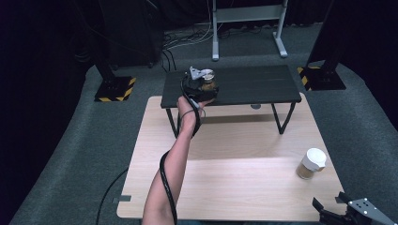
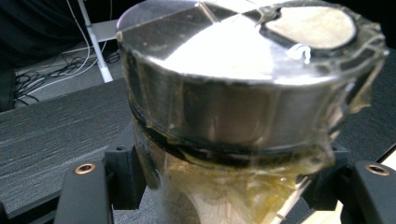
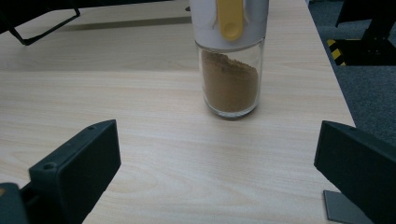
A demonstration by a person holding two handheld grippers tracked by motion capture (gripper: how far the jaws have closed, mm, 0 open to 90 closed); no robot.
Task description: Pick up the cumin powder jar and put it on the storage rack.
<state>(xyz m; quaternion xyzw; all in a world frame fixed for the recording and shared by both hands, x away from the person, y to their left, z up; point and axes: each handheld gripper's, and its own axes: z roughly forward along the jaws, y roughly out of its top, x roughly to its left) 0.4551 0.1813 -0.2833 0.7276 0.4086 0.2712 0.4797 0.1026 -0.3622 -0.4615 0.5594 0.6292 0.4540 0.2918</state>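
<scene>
A glass jar with a silver metal lid (image 2: 224, 107) and clear tape around its neck sits between the jaws of my left gripper (image 2: 229, 196), which is shut on it. In the high view this jar (image 1: 208, 83) and the left gripper (image 1: 199, 86) are over the left part of the black shelf (image 1: 253, 86); I cannot tell whether the jar rests on it. A second jar (image 3: 231, 79) with brown powder, a white lid and a yellow tab stands on the table (image 3: 154, 135), a short way beyond my right gripper (image 3: 219, 168), whose jaws are wide open. From above, that jar (image 1: 311, 164) stands near the table's right edge, with the right gripper (image 1: 338, 211) at the front right corner.
The black shelf stands on thin legs across the far half of the light wood table (image 1: 225, 187). Grey carpet surrounds the table. Cables (image 1: 187, 40) and a metal frame (image 1: 248, 28) lie beyond it, and yellow-black striped bases (image 1: 115, 89) stand at both sides.
</scene>
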